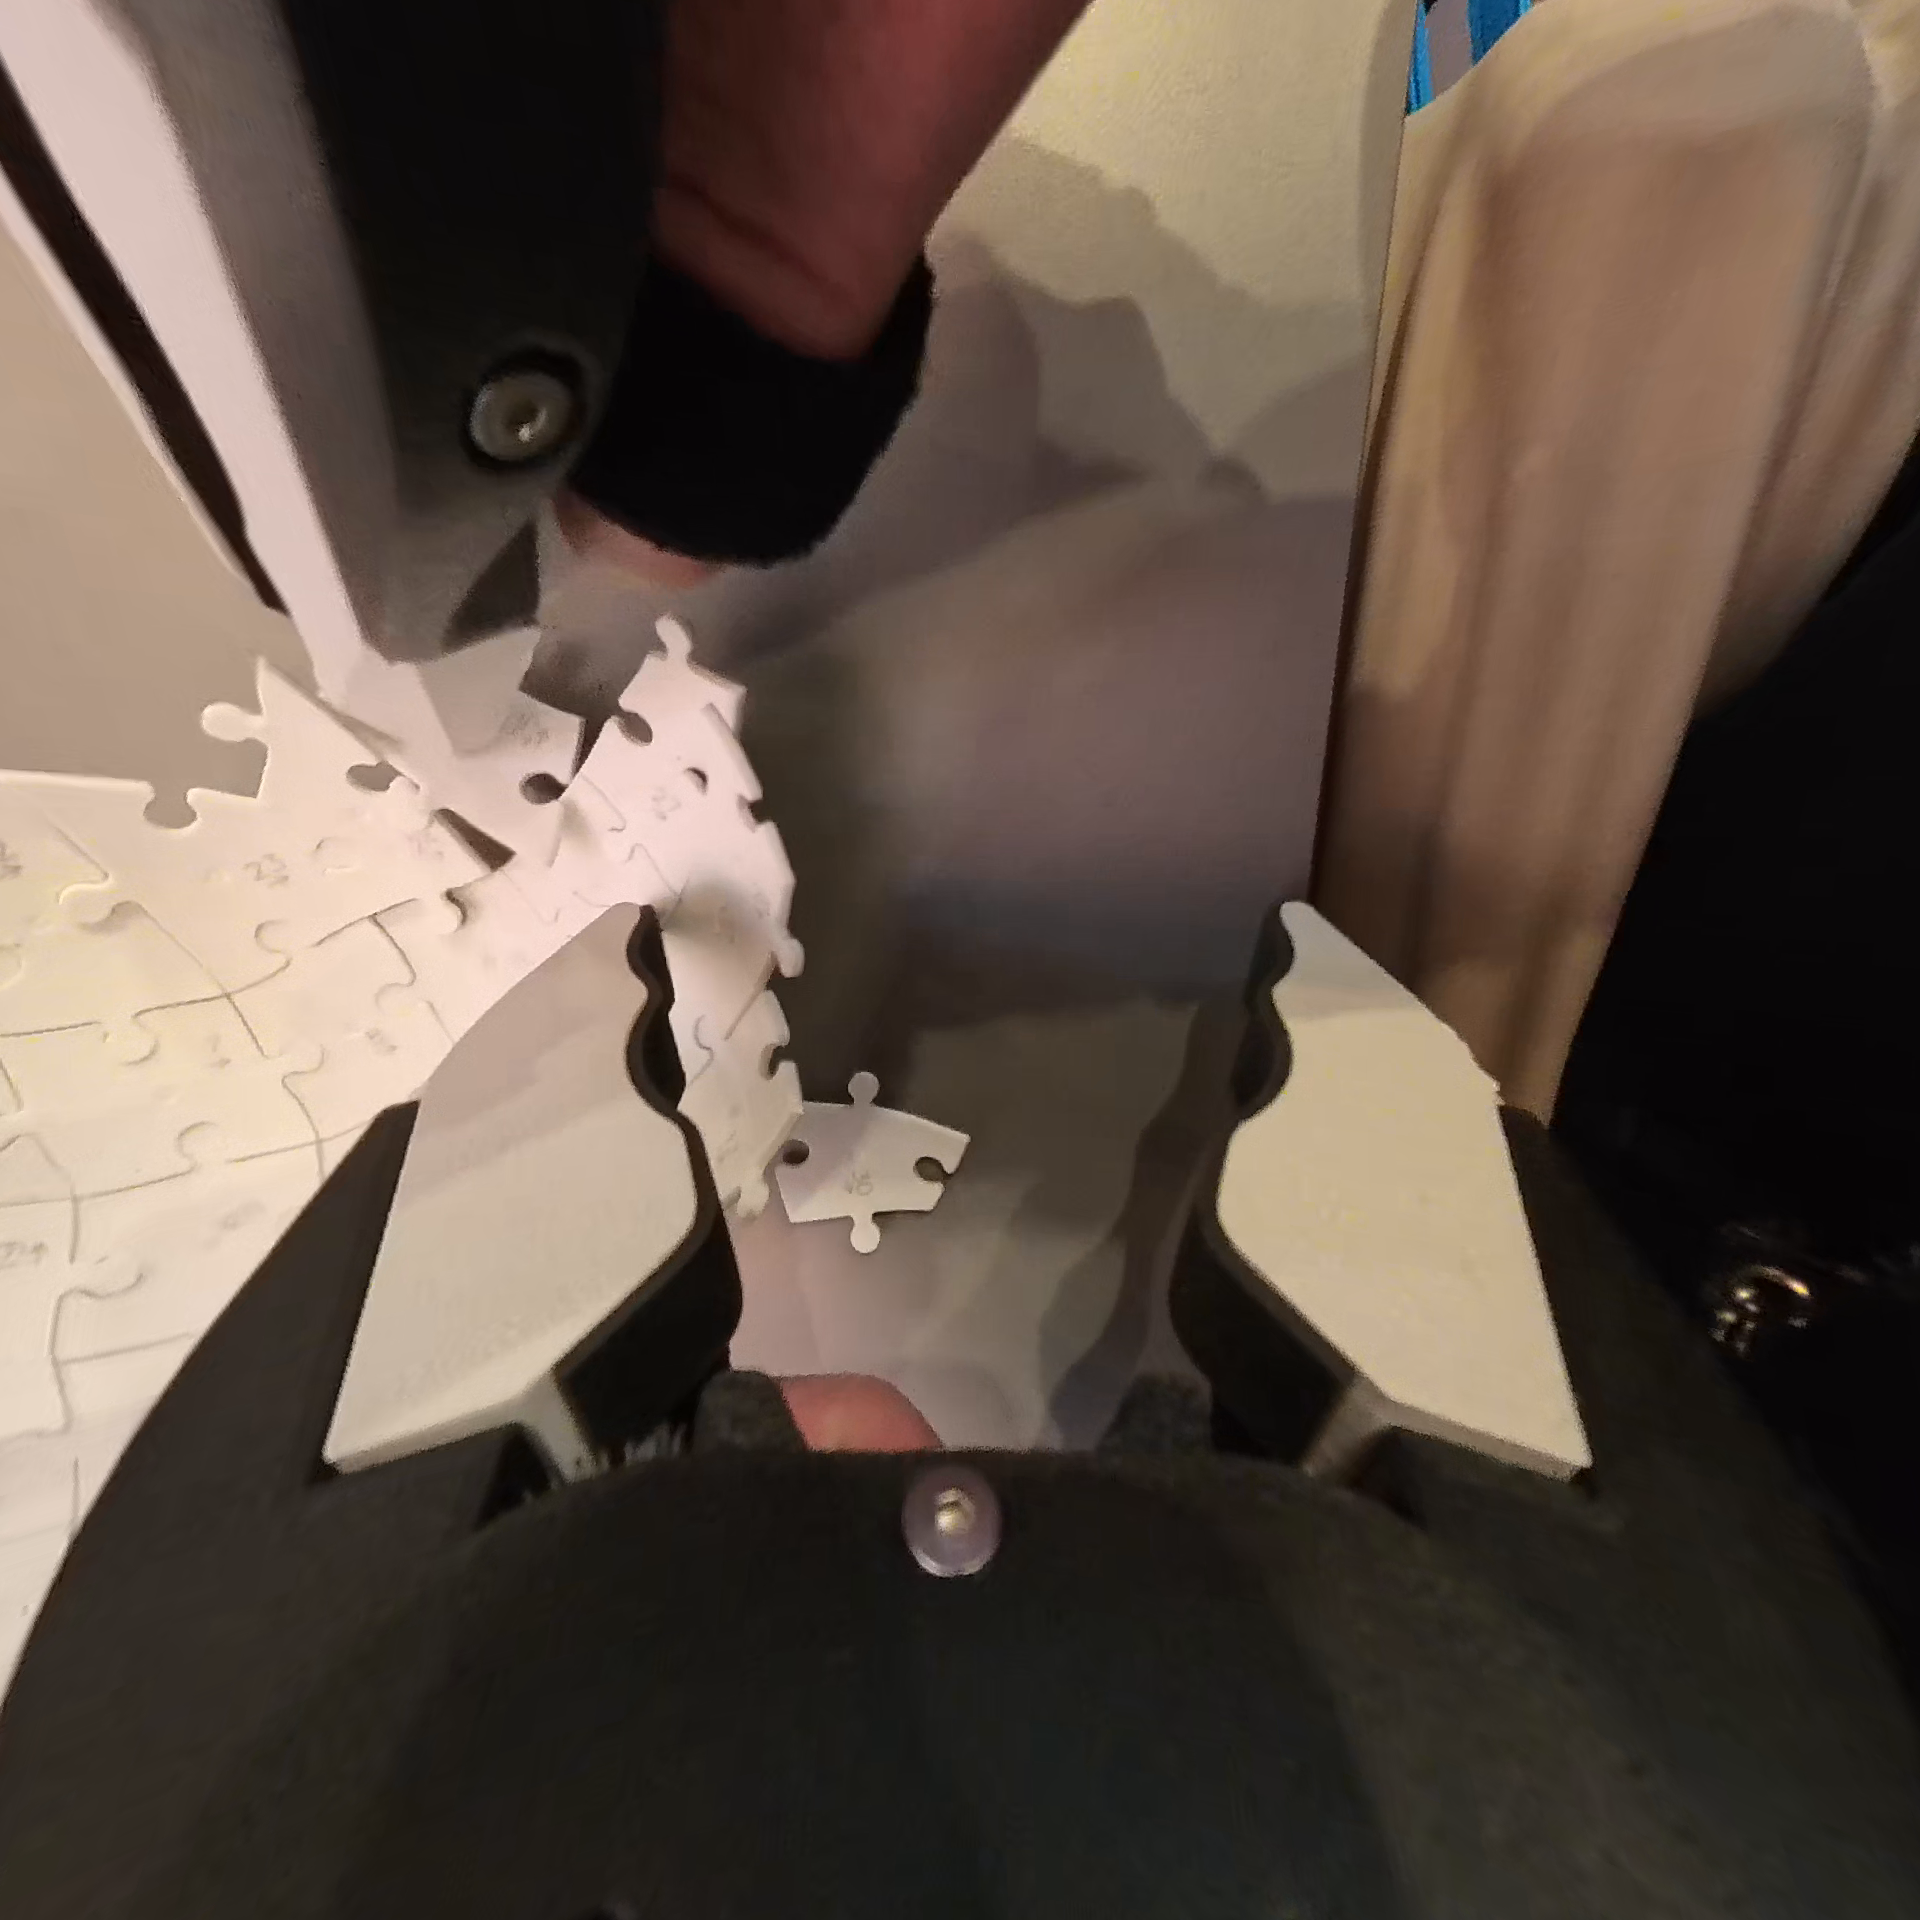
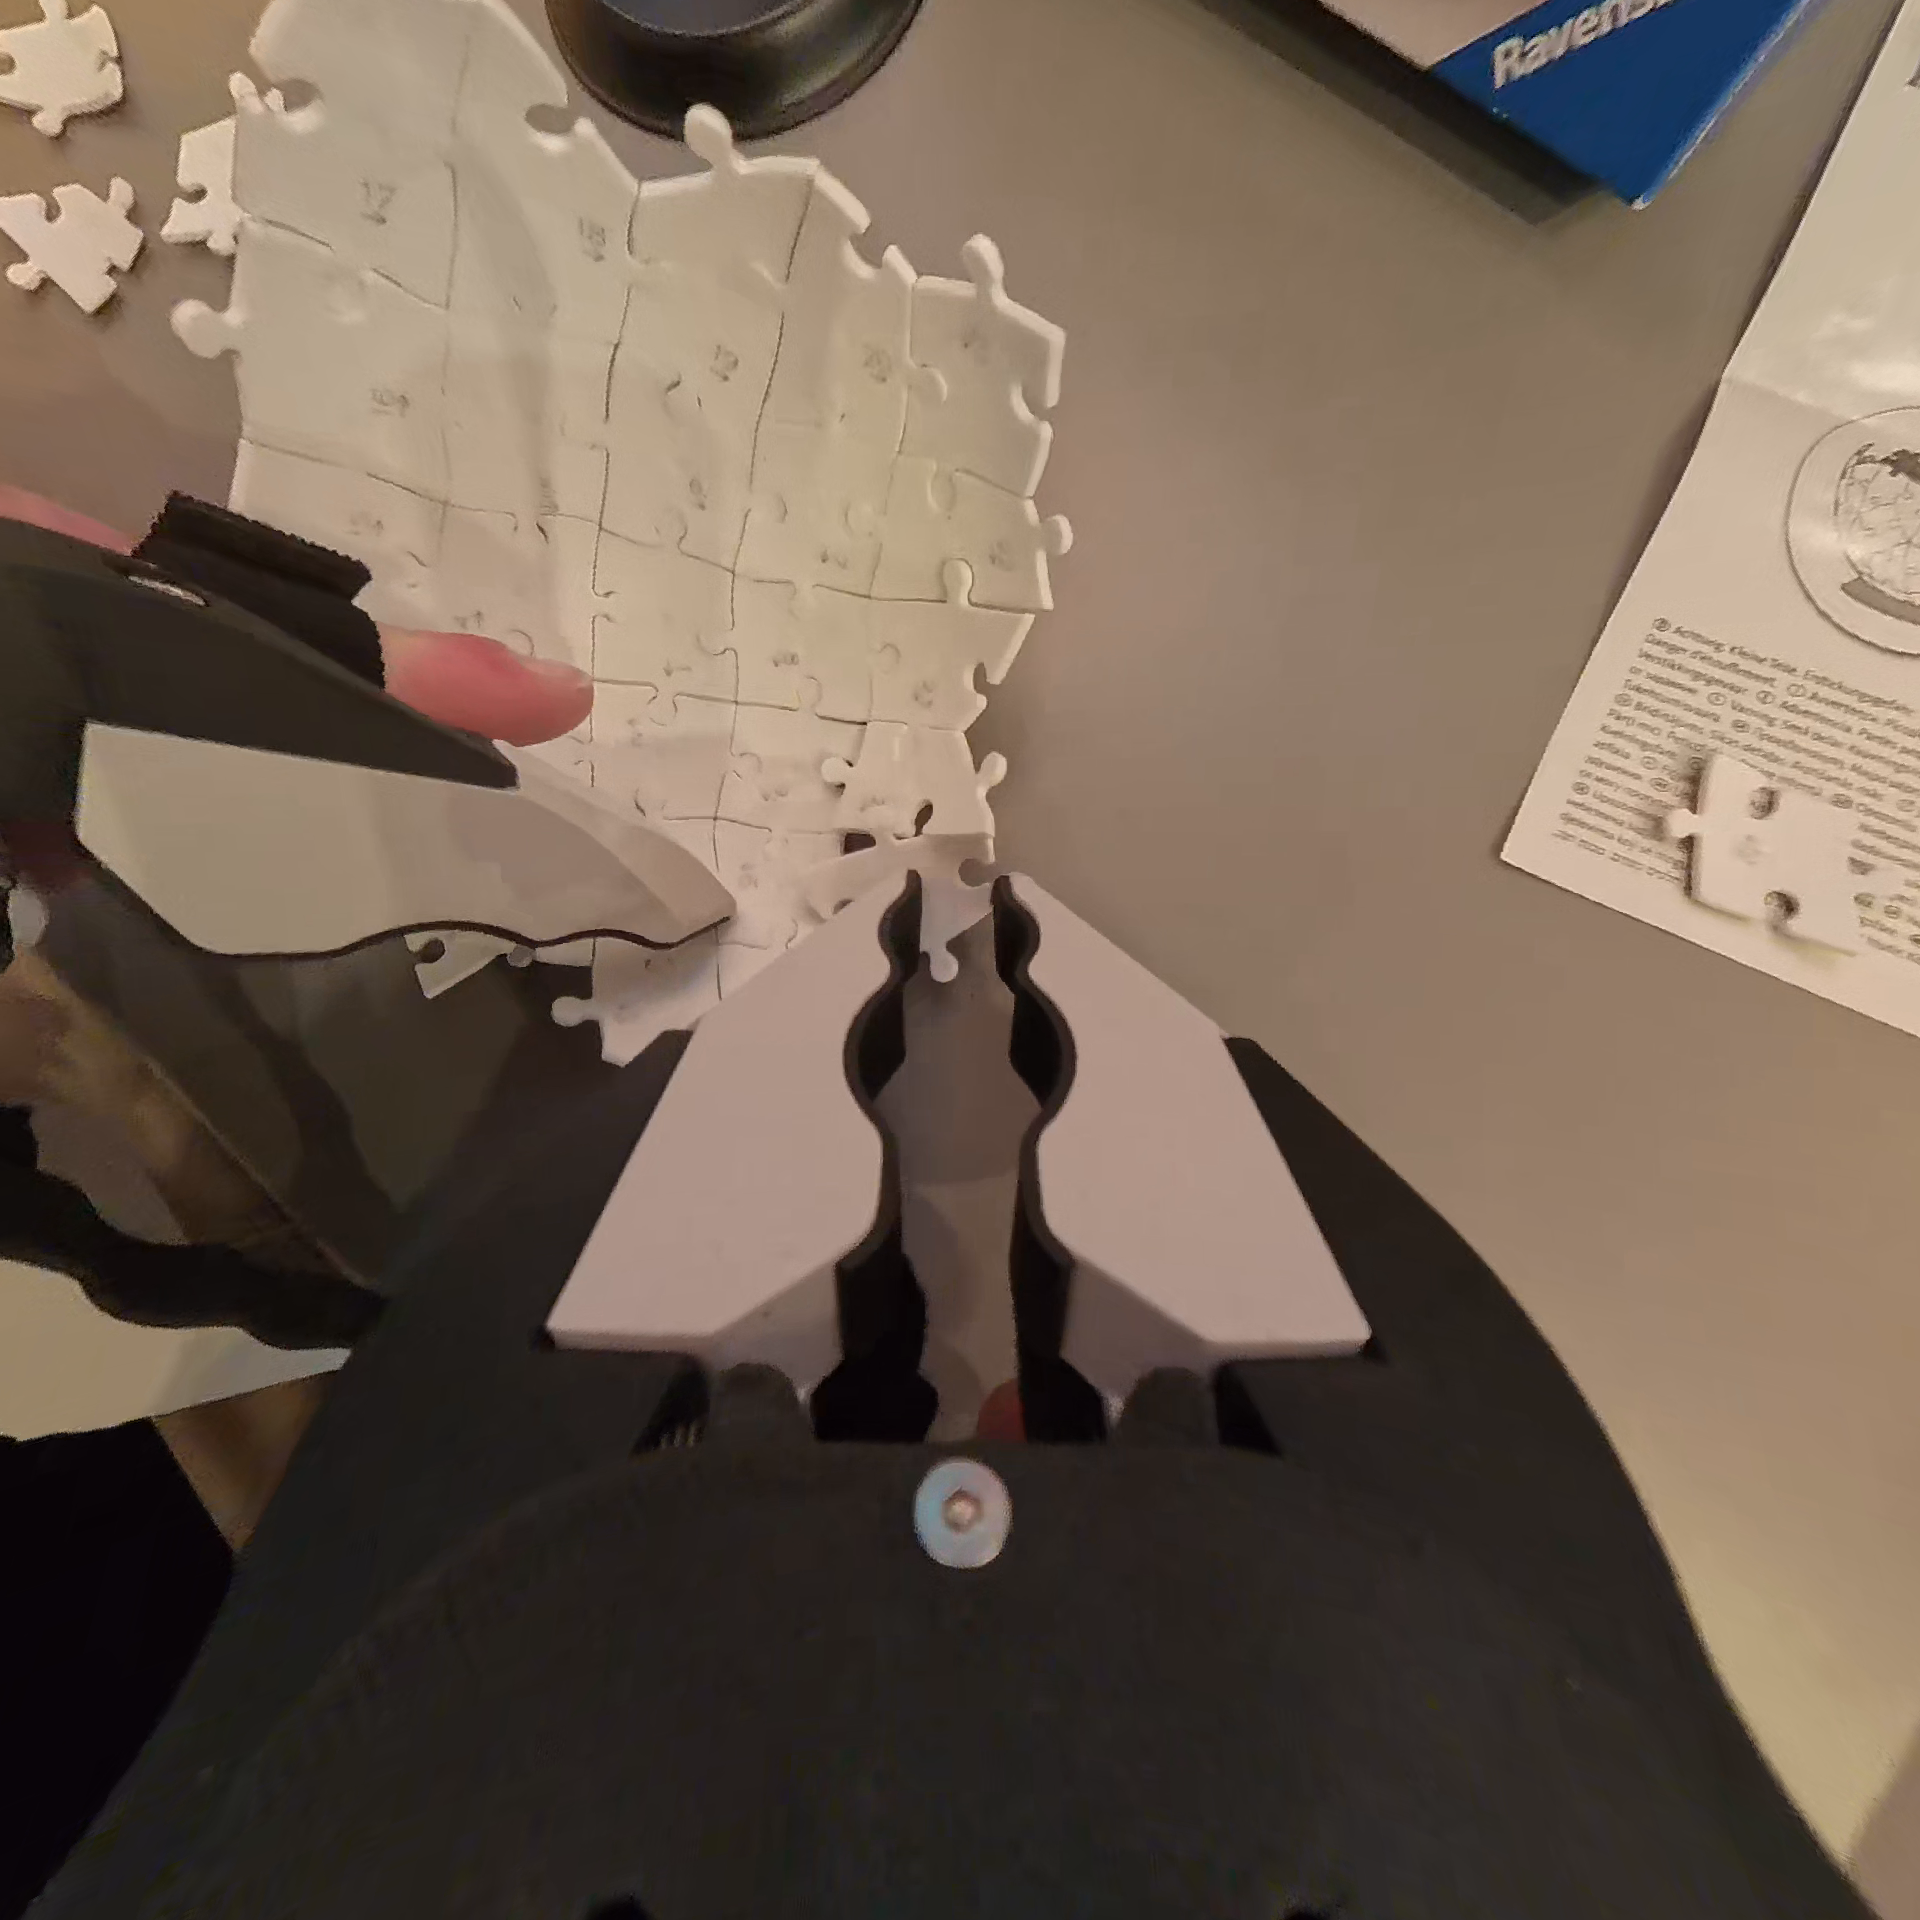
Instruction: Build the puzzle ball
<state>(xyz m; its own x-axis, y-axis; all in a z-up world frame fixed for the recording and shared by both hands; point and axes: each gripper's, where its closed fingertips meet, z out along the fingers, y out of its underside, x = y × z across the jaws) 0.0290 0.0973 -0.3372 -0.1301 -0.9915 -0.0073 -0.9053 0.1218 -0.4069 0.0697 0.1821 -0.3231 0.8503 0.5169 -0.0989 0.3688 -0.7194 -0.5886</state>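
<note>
The part-built puzzle ball is a curved sheet of joined white pieces (image 2: 675, 468) lying on the grey table; it also shows in the left wrist view (image 1: 208, 987). My right gripper (image 2: 958, 885) is shut on a white puzzle piece (image 2: 940, 940) at the sheet's near edge. In the left wrist view this gripper (image 1: 447, 644) comes down from the top left with the piece (image 1: 499, 743). My left gripper (image 1: 961, 925) is open and empty, its left finger (image 1: 561, 1091) over the sheet's edge. A loose piece (image 1: 868, 1164) lies on the table between its fingers.
A black round stand (image 2: 727, 62) sits beyond the sheet. Loose pieces (image 2: 73, 239) lie at the far left. A blue box (image 2: 1621, 94) is at the top right. A leaflet (image 2: 1766, 582) on the right bears one piece (image 2: 1756, 862). A person's beige trousers (image 1: 1610, 520) are beyond the table edge.
</note>
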